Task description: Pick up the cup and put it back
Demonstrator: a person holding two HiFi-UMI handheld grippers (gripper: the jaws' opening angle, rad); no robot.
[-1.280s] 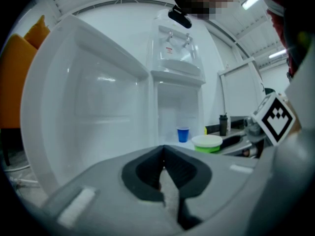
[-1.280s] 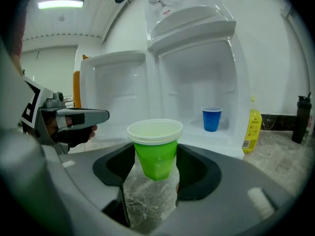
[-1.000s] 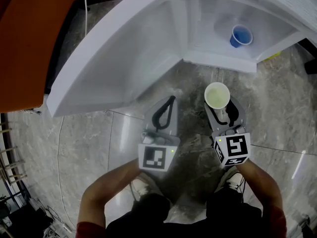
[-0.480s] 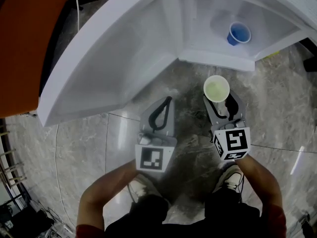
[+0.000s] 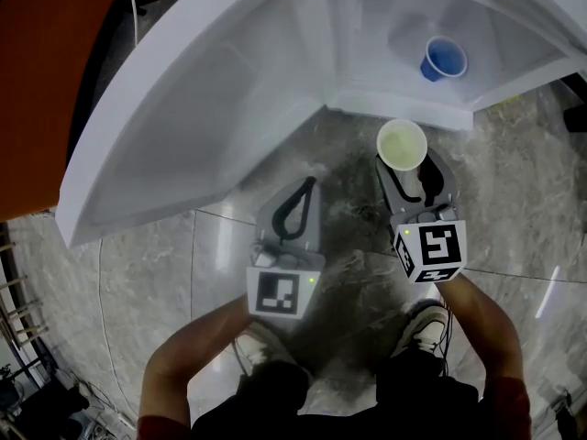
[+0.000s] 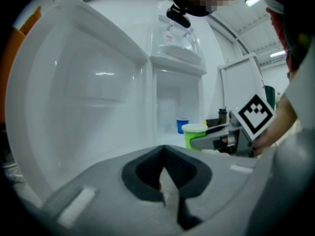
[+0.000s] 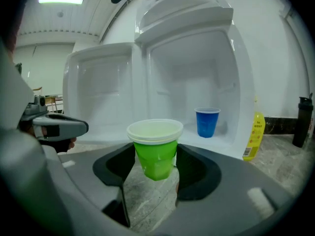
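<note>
And there we had it: the right gripper (image 7: 152, 173) clenched on the green plastic cup (image 5: 402, 144), jaws pressing either side of its lower wall, cup upright and off the ground. It hung over the grey marble floor (image 5: 348, 236), just short of the front edge of the white open refrigerator (image 7: 197, 73). The left gripper (image 6: 165, 173) hung alongside with its jaws pressed together on nothing, out of the play.

We judged the step in hand to be the carry back into the refrigerator. Doing it well meant holding the cup level and lifting it clear of the front lip rather than clipping it. A soft plastic wall like that would likely buckle under a harder squeeze, so steady pressure looked the smarter call.

Inside, a blue plastic cup (image 7: 207, 122) stood toward the right side of the compartment floor. We reckoned the bare stretch left of it was the safe landing spot, well apart from that cup. A yellow bottle (image 7: 254, 134) stood outside by the refrigerator's right edge, no threat. Base flat first, then let go.
</note>
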